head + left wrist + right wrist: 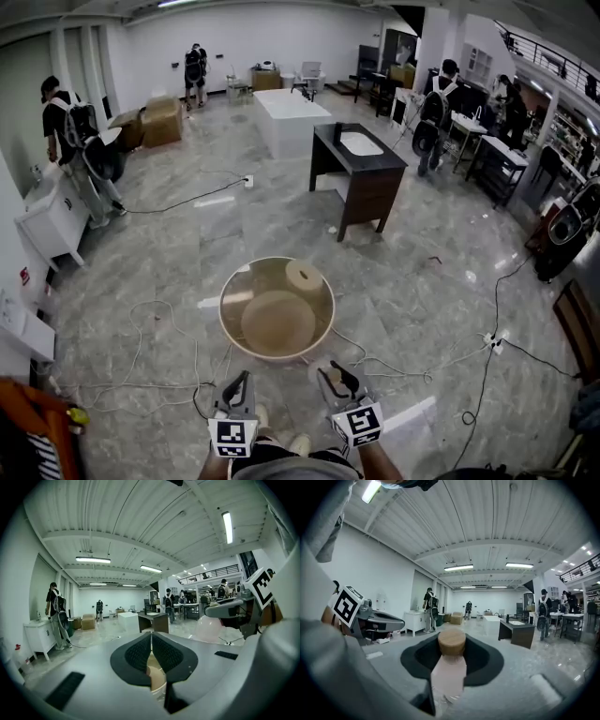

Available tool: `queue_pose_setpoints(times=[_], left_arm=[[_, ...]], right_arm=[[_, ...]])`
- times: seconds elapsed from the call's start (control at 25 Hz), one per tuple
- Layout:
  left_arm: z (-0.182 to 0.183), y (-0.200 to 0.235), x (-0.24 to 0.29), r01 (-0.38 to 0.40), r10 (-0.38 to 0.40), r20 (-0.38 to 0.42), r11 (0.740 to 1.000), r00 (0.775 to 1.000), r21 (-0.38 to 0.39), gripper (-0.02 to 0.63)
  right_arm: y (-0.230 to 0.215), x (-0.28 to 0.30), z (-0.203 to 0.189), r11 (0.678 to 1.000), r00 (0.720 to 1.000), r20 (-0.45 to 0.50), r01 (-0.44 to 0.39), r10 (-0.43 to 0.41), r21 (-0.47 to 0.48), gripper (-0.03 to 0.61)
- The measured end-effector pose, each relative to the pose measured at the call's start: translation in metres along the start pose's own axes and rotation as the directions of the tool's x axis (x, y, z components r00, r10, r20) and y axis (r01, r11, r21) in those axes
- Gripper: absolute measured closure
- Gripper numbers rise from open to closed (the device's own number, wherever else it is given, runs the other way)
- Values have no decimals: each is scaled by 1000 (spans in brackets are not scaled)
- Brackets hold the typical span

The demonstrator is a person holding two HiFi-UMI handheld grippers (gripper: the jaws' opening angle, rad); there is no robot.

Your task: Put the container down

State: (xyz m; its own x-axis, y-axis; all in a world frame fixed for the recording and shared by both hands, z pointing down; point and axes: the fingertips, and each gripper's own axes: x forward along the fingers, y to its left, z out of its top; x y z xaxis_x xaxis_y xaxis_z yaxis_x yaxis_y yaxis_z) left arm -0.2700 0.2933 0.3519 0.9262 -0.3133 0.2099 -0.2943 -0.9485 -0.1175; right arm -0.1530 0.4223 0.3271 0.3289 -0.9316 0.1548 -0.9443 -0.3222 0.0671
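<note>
The container (449,672) is a pale pink bottle with a round wooden cap (451,641). It stands upright between the jaws of my right gripper (452,651), which is shut on its body. In the head view the right gripper (336,378) holds it low, just short of the near rim of a round wooden-rimmed table (226,309). A round wooden piece (303,278) shows at the far side of that table. My left gripper (236,384) hovers beside the right one, at the table's near edge. Its black pads (140,651) meet, with nothing between them.
Loose cables (141,356) trail over the marble floor around the table. Behind the table stand a dark vanity with a sink (361,173) and a white block (291,117). A white cabinet (52,220) lines the left wall. Several people stand far off.
</note>
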Motion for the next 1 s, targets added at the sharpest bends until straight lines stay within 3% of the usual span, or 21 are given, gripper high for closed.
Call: queue_pose_setpoints(times=[0.48, 1.0], left_arm=[[1, -10, 32, 12, -12, 3, 1000, 1000, -10, 588], [9, 39, 158, -6, 5, -25, 1000, 1000, -25, 588]], right_arm=[[-27, 11, -8, 1000, 1000, -5, 3, -3, -1, 453], [-94, 128, -1, 1000, 1000, -8, -30, 30, -5, 453]])
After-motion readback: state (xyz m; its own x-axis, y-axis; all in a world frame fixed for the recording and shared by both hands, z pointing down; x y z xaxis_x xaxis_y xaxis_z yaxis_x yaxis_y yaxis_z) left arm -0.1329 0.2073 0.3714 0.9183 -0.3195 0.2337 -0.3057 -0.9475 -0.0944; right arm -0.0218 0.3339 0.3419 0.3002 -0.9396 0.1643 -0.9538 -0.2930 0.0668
